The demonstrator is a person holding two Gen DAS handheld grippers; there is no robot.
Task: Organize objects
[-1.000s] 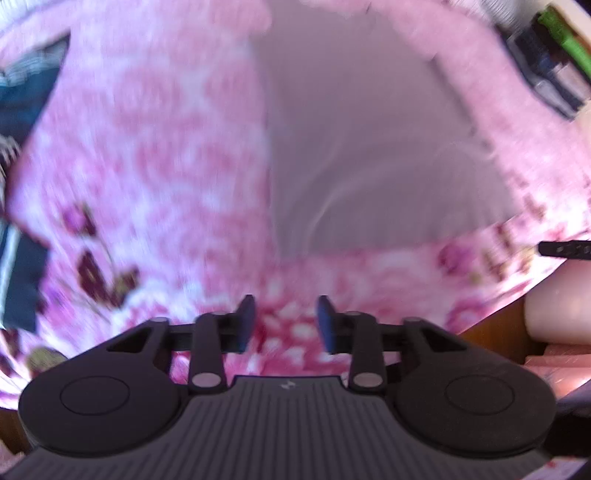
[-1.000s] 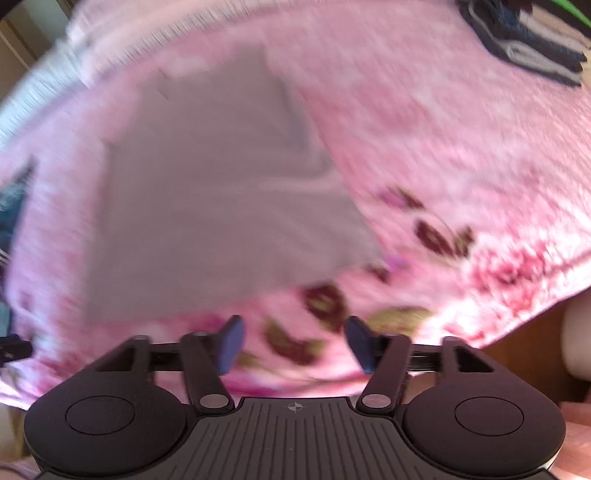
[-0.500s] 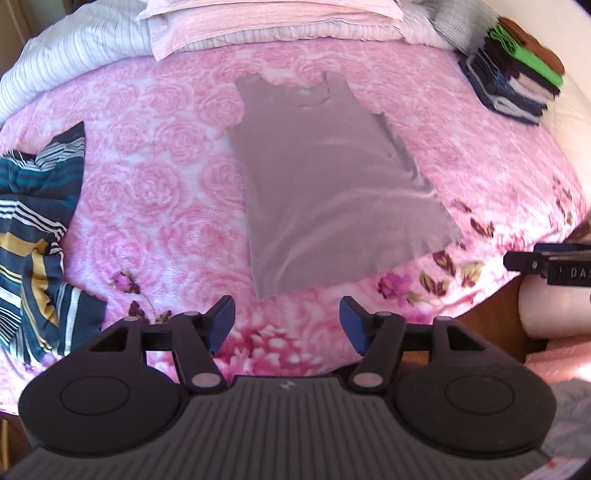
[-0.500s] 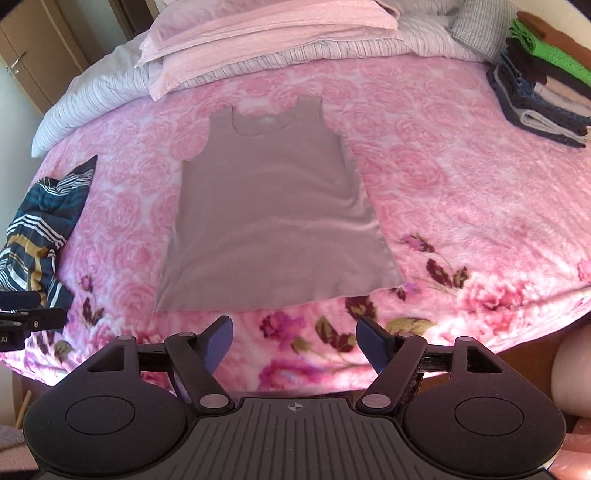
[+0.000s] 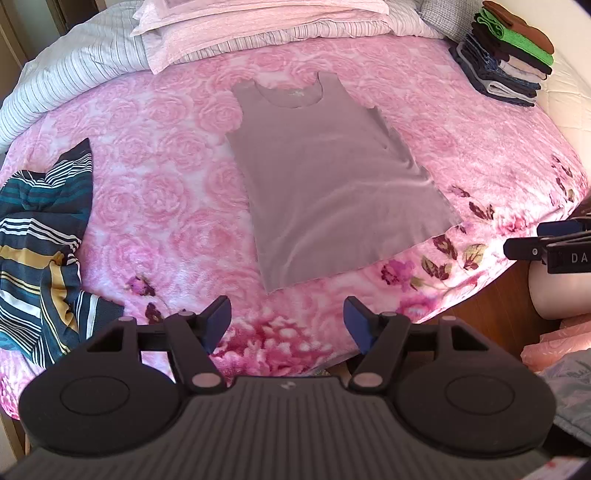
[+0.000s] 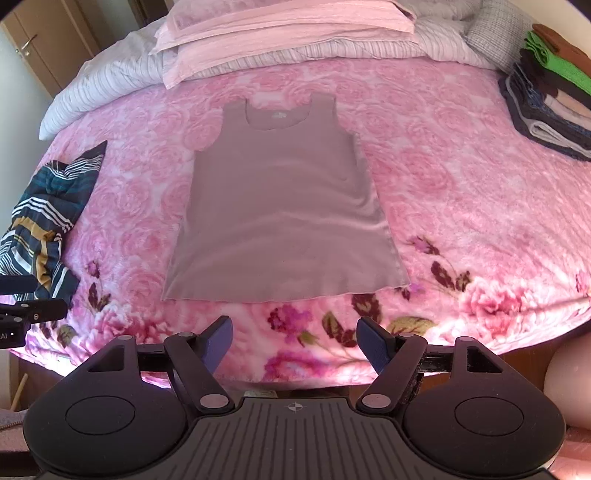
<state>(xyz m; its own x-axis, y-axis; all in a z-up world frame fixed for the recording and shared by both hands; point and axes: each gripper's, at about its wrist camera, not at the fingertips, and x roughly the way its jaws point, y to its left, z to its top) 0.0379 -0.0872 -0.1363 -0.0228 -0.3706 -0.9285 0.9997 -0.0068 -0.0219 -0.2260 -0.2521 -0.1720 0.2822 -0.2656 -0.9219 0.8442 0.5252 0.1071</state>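
A mauve tank top lies spread flat on the pink floral bedspread, neckline toward the pillows; it also shows in the right wrist view. My left gripper is open and empty, held back over the bed's near edge below the top's hem. My right gripper is open and empty, also back from the hem over the bed edge. The right gripper's tip shows at the right of the left wrist view. The left gripper's tip shows at the left of the right wrist view.
A crumpled striped navy garment lies at the bed's left side, also seen in the right wrist view. A stack of folded clothes sits at the far right. Pink pillows and a striped duvet lie at the head.
Both grippers pulled back from close above the tank top to beyond the bed's near edge, and their jaws opened wider. The tank top stays flat.
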